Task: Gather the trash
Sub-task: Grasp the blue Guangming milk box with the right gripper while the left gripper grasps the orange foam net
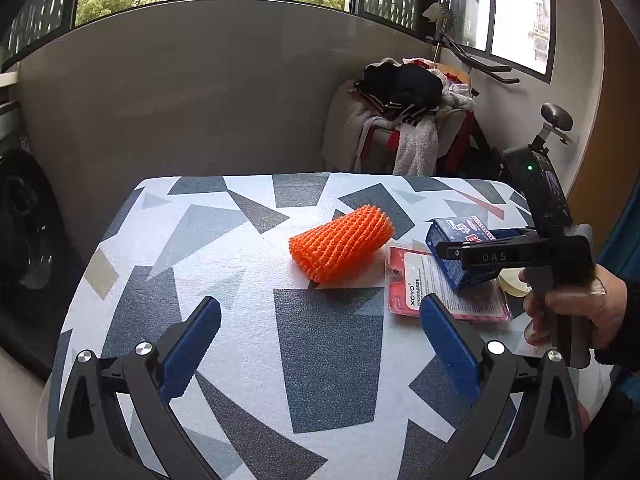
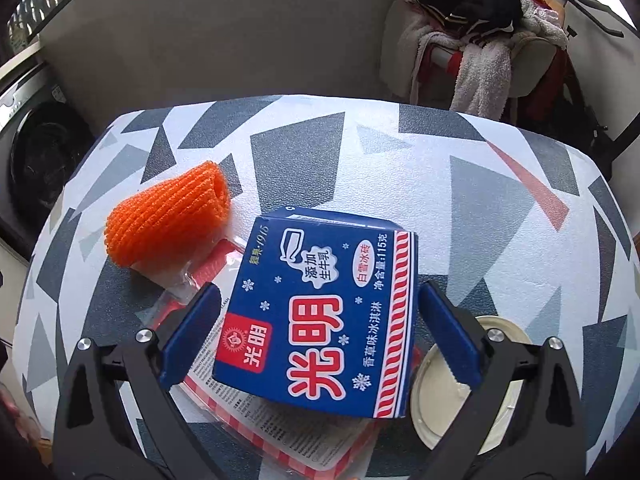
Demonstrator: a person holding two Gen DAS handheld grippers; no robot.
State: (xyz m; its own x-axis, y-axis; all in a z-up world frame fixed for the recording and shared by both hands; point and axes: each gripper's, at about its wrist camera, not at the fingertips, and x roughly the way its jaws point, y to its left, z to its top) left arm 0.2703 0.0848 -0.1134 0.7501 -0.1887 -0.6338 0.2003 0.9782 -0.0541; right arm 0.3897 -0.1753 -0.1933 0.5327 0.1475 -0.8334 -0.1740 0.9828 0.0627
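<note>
The left gripper (image 1: 320,328) hangs over the patterned tabletop (image 1: 224,320) with its jaws spread wide and nothing between them. From it, an orange foam net sleeve (image 1: 340,248) lies at about 12 o'clock, well ahead of the fingertips. At 2 o'clock a pink blister card (image 1: 436,284) lies flat, with a blue carton (image 1: 460,252) resting on top of it.

The right gripper (image 2: 318,332), held in a hand (image 1: 576,308), has its jaws open on either side of the blue carton (image 2: 324,320); whether the blue pads touch its sides I cannot tell. In the right wrist view the orange foam net sleeve (image 2: 168,224) sits at 10 o'clock from the carton, its end overlapping the pink blister card (image 2: 256,420) underneath. A cream round lid (image 2: 468,384) lies at 4 o'clock, just beside the carton.
</note>
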